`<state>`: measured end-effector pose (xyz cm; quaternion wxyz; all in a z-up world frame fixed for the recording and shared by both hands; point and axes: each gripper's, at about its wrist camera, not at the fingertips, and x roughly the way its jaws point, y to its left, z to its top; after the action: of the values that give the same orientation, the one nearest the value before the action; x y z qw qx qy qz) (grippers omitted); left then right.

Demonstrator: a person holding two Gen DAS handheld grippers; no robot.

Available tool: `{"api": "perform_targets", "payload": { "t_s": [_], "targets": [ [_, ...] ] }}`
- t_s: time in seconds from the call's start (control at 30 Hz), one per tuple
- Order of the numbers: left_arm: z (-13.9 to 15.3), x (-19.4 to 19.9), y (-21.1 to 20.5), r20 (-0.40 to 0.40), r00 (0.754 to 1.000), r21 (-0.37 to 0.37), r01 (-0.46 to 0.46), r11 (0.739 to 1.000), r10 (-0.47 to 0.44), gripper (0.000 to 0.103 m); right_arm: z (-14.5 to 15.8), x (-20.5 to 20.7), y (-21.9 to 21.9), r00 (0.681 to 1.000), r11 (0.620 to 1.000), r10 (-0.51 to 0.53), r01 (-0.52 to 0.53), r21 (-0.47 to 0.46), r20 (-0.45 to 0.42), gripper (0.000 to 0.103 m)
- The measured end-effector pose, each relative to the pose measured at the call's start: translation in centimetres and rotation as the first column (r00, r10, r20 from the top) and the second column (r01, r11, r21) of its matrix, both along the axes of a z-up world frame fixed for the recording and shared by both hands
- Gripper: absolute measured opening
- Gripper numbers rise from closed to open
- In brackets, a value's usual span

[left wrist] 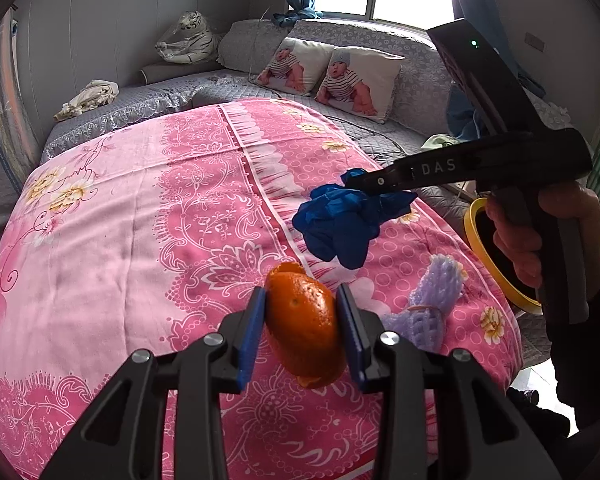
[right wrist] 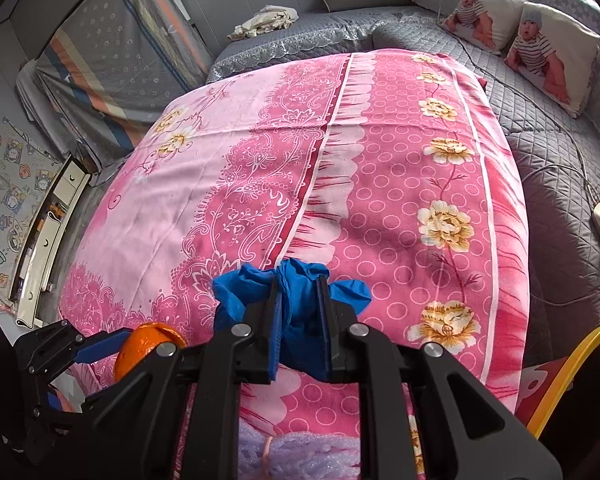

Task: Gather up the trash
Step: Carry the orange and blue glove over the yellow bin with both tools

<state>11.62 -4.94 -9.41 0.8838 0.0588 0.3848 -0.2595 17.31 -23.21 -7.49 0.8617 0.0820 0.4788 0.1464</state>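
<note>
An orange peel (left wrist: 304,332) is clamped in the left gripper (left wrist: 302,336) and a blue glove (right wrist: 296,304) in the right gripper (right wrist: 299,320), above the pink bedspread (left wrist: 120,220), the yellow-rimmed bin (left wrist: 496,256) lying nearer the right.

The yellow-rimmed bin (left wrist: 473,220) is mostly blocked by the hand (left wrist: 540,236) on the right tongs in the left wrist view, and in the right wrist view only a slice of its rim (right wrist: 568,372) pokes in at the frame edge, so no idea what's inside. The purple foam net (right wrist: 300,456) is chopped off by the bottom edge and half covered by the tong arms there. The orange peel (right wrist: 140,344) also sits partly behind the tong body.
</note>
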Motion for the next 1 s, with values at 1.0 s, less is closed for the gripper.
{"api": "perform_targets", "payload": {
  "t_s": [1.0],
  "targets": [
    [1.3, 1.7, -10.9, 0.003, 0.978, 0.000, 0.210, 0.978, -0.210, 0.034, 1.1, -0.8, -13.6, 0.962, 0.963, -0.267, 0.265, 0.051, 0.050, 0.014]
  ]
}}
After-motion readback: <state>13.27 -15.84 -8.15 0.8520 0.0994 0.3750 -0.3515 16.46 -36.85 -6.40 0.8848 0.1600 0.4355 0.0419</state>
